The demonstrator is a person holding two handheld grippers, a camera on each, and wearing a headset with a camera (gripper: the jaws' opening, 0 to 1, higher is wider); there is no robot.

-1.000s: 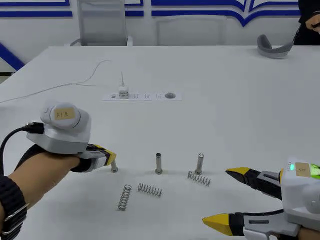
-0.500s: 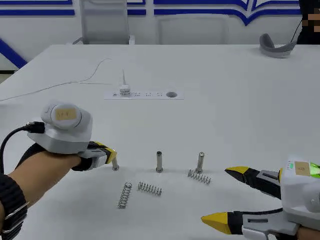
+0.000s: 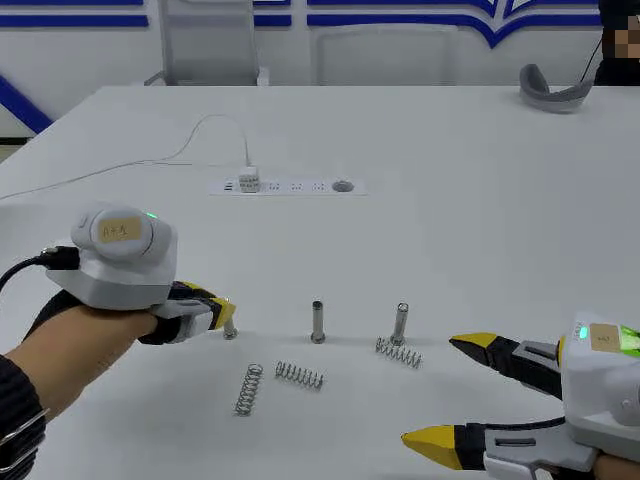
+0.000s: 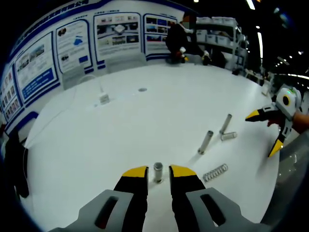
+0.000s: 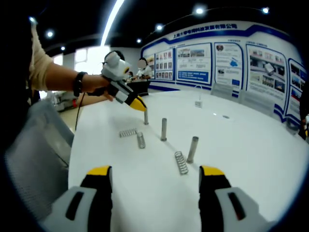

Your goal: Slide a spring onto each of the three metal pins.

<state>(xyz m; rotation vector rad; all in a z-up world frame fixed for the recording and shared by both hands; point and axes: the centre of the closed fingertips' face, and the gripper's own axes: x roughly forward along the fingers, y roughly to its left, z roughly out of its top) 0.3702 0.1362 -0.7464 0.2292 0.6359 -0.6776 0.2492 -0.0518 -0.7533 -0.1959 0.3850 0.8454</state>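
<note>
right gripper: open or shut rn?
Open. In the right gripper view the yellow-tipped fingers of the right gripper stand wide apart with nothing held between them; the head view shows the same gap.

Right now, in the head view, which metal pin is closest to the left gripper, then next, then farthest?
1. Left pin, right beside the left gripper.
2. Middle pin, centre of the row.
3. Right pin, far end.
</note>
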